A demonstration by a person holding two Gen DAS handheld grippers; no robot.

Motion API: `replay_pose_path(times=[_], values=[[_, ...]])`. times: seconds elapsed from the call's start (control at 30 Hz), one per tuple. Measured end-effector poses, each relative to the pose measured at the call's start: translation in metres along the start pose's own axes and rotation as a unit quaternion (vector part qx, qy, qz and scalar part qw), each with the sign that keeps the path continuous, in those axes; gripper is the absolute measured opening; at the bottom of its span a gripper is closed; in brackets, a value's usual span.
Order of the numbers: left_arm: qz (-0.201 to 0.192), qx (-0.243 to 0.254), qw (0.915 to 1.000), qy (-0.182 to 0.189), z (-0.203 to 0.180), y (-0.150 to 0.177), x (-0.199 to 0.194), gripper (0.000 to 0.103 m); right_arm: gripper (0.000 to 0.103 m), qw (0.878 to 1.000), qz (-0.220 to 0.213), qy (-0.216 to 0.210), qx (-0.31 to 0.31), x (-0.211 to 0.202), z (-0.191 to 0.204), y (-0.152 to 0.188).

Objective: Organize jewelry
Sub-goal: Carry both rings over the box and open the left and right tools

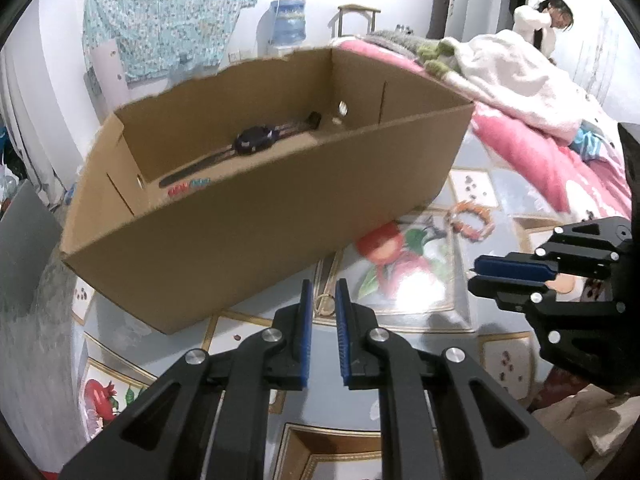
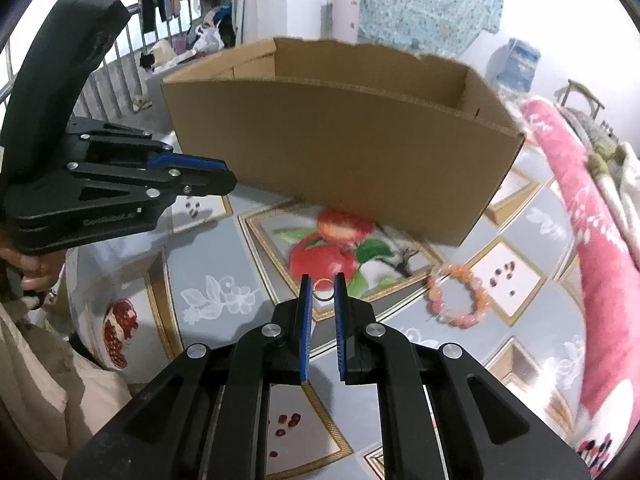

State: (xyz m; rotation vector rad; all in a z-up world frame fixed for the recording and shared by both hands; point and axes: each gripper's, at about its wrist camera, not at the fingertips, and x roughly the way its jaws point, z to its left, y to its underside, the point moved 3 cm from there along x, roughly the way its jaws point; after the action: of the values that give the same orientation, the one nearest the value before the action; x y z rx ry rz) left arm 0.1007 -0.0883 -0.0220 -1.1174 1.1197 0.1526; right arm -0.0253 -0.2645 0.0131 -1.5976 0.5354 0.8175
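Right gripper (image 2: 323, 286) is closed down on a small gold ring (image 2: 322, 291), pinched at the fingertips above the worktop (image 2: 208, 264). In the left wrist view the left gripper (image 1: 323, 292) has its jaws nearly together too, and a ring-like loop sits right at its tips; I can't tell whether it is gripping it or the loop is just behind. Cardboard box (image 1: 256, 216) stands on the worktop just ahead of both grippers, open top, with a dark watch (image 1: 252, 140) lying along its floor. An orange bead bracelet (image 2: 456, 296) lies loose on the worktop to the right of the ring, near the box's right corner. Step in hand, as I read it: carrying the ring to the box. Next move needs the ring taken over the near wall, then let go inside; the bracelet looks next in line.
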Motion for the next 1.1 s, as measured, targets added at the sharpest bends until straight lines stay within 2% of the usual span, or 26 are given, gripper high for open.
replay_pose_path(times=[0.17,0.4,0.6,0.73,0.87,0.97,1.1], values=[[-0.035,0.0,0.9993,0.013,-0.005,-0.015,-0.027,0.011,0.008,0.999,-0.04,0.006,-0.004,-0.03,-0.006,-0.02],[-0.098,0.006,0.9948,0.027,-0.004,-0.052,-0.065,0.011,0.008,0.993,-0.112,0.01,-0.015,-0.059,-0.018,-0.058],[-0.121,0.0,0.9924,0.023,0.011,-0.08,-0.064,0.011,0.008,0.987,-0.158,0.008,-0.001,-0.058,-0.034,-0.091],[-0.111,-0.008,0.9935,0.025,0.025,-0.094,-0.043,0.011,0.008,0.988,-0.153,-0.005,0.036,-0.029,-0.046,-0.109],[-0.069,-0.021,0.9971,0.023,0.041,-0.101,-0.008,0.011,0.008,0.989,-0.135,0.008,0.064,0.003,-0.052,-0.116],[-0.04,-0.036,0.9983,0.021,0.051,-0.103,0.013,0.011,0.008,0.989,-0.128,0.006,0.073,0.012,-0.052,-0.117],[-0.021,-0.052,0.9984,0.012,0.06,-0.102,0.029,0.011,0.008,0.99,-0.107,0.002,0.087,0.025,-0.056,-0.116]])
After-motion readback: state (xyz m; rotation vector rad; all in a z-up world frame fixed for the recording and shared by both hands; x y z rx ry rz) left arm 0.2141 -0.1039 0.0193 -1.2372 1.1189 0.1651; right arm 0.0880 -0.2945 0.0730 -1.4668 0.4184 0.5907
